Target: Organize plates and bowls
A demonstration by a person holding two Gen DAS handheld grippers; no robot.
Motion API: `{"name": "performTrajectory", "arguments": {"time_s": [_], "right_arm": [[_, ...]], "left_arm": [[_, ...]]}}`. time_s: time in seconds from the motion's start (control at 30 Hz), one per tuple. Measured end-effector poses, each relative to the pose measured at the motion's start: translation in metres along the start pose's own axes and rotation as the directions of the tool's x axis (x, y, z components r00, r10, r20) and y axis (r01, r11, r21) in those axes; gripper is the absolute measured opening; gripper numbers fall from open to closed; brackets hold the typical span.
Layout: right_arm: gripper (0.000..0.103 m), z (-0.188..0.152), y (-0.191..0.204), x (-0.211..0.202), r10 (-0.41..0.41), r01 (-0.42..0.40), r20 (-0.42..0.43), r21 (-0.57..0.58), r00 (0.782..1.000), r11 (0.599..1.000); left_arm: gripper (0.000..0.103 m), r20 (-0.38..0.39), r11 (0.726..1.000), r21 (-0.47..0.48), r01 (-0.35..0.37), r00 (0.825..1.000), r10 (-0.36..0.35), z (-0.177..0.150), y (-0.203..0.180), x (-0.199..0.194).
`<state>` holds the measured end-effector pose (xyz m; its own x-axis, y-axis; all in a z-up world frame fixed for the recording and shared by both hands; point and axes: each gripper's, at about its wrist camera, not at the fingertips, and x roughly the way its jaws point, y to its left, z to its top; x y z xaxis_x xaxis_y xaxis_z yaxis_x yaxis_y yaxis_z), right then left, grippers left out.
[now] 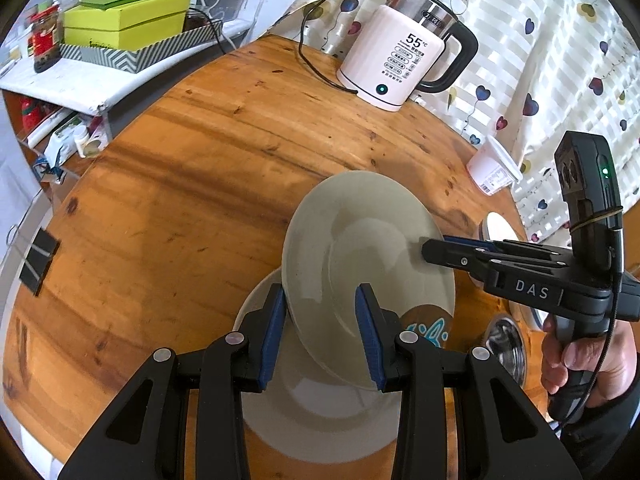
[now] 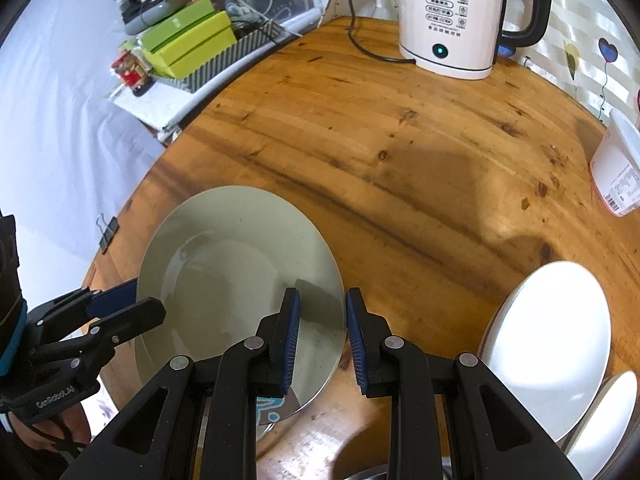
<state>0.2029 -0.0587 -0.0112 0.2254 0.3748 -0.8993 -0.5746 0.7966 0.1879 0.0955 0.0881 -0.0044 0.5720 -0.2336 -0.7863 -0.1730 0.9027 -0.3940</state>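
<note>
A grey-green plate hangs tilted above the wooden table, carried by both grippers. My left gripper is shut on its near-left rim, one pad under and one over. From the right side of the left wrist view, my right gripper is shut on the opposite rim. Under the held plate lie a white plate and a brown bowl with a blue pattern, both partly hidden. More white plates lean at the right.
A white electric kettle with its cord stands at the table's far side. A white plastic tub sits by the curtain, and a steel bowl near the right hand. Green boxes fill a shelf beyond the table.
</note>
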Motion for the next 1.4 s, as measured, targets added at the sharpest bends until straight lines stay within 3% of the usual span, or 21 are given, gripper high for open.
{"name": "performTrajectory", "arguments": {"time_s": [0.7,1.4], "right_arm": [[0.023,-0.032,0.029,0.003,0.005,-0.005,-0.02,-0.021,1.0,1.0],[0.023,-0.04,0.039,0.008,-0.01,0.009,-0.015,-0.043,1.0,0.999]], "left_arm": [[0.037,-0.003,1.0,-0.012,-0.028,1.0,0.028,-0.03,0.014,-0.016],[0.037,0.005,0.997,0.005,-0.076,0.997,0.076,-0.041,0.016,-0.016]]}}
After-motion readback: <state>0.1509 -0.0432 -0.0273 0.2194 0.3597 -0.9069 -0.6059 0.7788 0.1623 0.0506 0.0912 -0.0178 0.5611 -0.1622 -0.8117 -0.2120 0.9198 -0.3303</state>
